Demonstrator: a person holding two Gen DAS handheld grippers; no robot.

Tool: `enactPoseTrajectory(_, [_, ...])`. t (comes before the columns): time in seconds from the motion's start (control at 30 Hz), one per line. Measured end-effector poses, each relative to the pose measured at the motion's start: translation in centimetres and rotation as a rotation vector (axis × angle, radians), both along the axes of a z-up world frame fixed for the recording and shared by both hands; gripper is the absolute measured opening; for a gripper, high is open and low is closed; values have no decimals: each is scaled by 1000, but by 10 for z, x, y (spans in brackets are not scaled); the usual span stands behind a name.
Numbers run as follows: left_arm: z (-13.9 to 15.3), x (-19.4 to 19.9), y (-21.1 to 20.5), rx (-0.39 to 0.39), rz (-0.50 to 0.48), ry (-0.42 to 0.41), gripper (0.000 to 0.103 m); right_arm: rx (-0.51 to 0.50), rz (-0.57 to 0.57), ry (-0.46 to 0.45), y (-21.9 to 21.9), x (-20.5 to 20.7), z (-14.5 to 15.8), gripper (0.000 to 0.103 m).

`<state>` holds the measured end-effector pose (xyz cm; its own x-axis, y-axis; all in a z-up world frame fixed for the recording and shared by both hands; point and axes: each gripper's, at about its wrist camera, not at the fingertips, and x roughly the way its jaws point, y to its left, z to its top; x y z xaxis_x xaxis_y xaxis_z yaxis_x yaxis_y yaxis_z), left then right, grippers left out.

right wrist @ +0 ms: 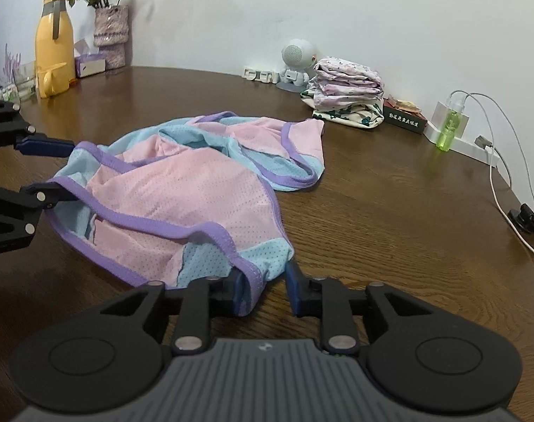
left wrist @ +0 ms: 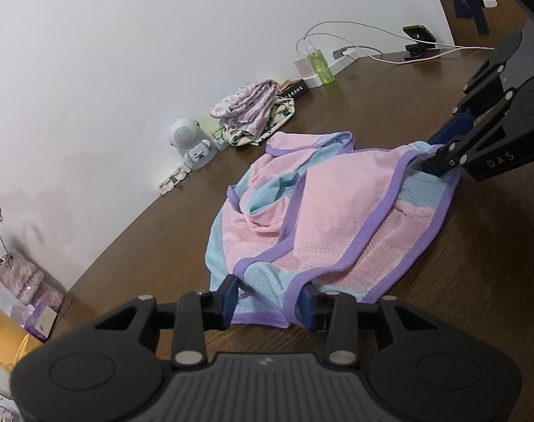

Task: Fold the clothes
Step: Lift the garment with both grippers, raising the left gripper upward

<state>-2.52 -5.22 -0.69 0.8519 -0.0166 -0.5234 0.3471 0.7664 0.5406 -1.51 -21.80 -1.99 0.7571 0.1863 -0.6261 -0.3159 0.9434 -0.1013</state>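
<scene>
Pink-blue mesh garment crumpled mid-surface; right gripper jaws parted around its near purple hem; folded stack at far edge.

A: Both views are evenly lit and fairly bright — soft indoor light, with only faint shadows under the garment on the counter.

B: Any glare?

A: A mild sheen on the counter in the right wrist view, most of all toward the far left. The white wall looks flat and a little washed out.

B: Distortion?

A: Strong fisheye bend — the counter's edge curves, and dark corners cut in at the top. The near tool is slightly soft, and the edges of both frames blur; the middle is sharp enough to show the mesh weave.
</scene>
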Motion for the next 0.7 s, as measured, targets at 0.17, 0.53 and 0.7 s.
enactPoseTrajectory(0.17, [-2,-3,-4,37,8,-23,44,31,-16,-3,-5,4,0,21])
enactPoseTrajectory(0.53, [30,21,20,-206,107,12,1,188,-9,-20,-23,24,37,4])
enactPoseTrajectory(0.7, [80,35,39,-367,172,-49,1,219,48,-79,-26,46,92,2])
